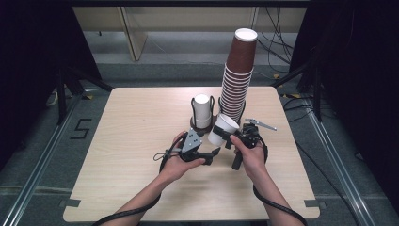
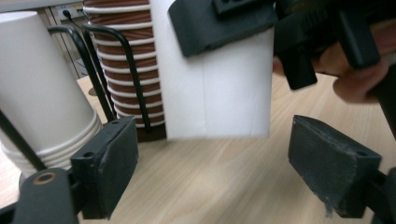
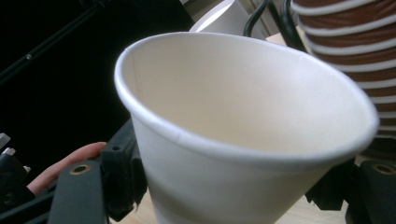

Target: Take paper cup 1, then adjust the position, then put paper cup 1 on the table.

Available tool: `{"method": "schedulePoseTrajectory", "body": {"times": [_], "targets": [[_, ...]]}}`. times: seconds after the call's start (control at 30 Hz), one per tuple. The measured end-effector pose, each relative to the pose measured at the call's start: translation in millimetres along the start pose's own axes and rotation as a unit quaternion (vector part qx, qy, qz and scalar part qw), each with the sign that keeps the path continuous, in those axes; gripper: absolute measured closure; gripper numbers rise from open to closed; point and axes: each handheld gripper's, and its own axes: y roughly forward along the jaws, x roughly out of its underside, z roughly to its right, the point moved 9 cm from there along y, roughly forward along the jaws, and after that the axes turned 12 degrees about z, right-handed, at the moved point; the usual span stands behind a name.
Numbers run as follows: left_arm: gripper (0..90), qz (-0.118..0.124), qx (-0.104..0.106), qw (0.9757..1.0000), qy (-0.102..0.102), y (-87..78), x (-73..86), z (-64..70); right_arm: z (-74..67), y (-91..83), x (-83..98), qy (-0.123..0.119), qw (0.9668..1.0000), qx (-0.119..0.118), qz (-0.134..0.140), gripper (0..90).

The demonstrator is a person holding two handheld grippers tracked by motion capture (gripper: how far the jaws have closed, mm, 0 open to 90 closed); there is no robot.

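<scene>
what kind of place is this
Probably a lab recording station, not a cafe: a bare wooden table ringed by black curtains, loose cables on the floor, and cup stacks set out in wire holders.

Colour rundown: the loose paper cup [image 1: 222, 130] is plain white outside and a creamy off-white inside, no print at all. The tall stack of paper cups [image 1: 238, 75] is reddish brown with white rolled rims, so it reads as brown and white stripes going up. The short stack of paper cups [image 1: 203, 111] next to it is all white. Both sit in thin black wire holders [image 1: 210, 104]. The wooden table [image 1: 136, 122] is pale beige with a light grain. Both grippers' jaws are matte black, and the three-cornered plate [image 1: 191, 141] is grey.
</scene>
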Motion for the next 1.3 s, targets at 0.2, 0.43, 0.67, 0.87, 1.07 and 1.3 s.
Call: {"method": "schedulePoseTrajectory", "body": {"times": [0.2, 0.43, 0.67, 0.87, 1.07, 1.3], "targets": [[14.2, -0.001, 0.002, 1.0000, -0.002, -15.0, -1.7, -0.8, 8.0, -8.7, -3.4, -0.041, 0.9990, 0.017, 0.008, 29.1], [14.3, -0.004, -0.007, 0.9999, -0.009, -33.0, -0.3, -7.6, 19.0, -26.8, -1.8, -0.111, 0.9931, 0.038, 0.002, 29.1], [14.2, 0.002, -0.017, 0.9998, -0.011, -42.0, -3.6, -11.7, 22.7, -41.1, 4.2, -0.204, 0.9779, 0.048, -0.002, 29.1], [14.3, 0.010, -0.027, 0.9994, -0.019, -50.8, -5.6, -15.3, 18.8, -50.0, 8.9, -0.255, 0.9655, 0.052, -0.005, 28.5], [14.3, 0.009, -0.037, 0.9991, -0.019, -56.8, -3.3, -21.4, 11.5, -56.8, 13.7, -0.282, 0.9586, 0.038, -0.002, 28.3], [14.3, 0.008, -0.045, 0.9987, -0.023, -60.8, -0.7, -24.3, 14.3, -67.1, 27.5, -0.292, 0.9553, 0.036, -0.024, 28.2]]}}
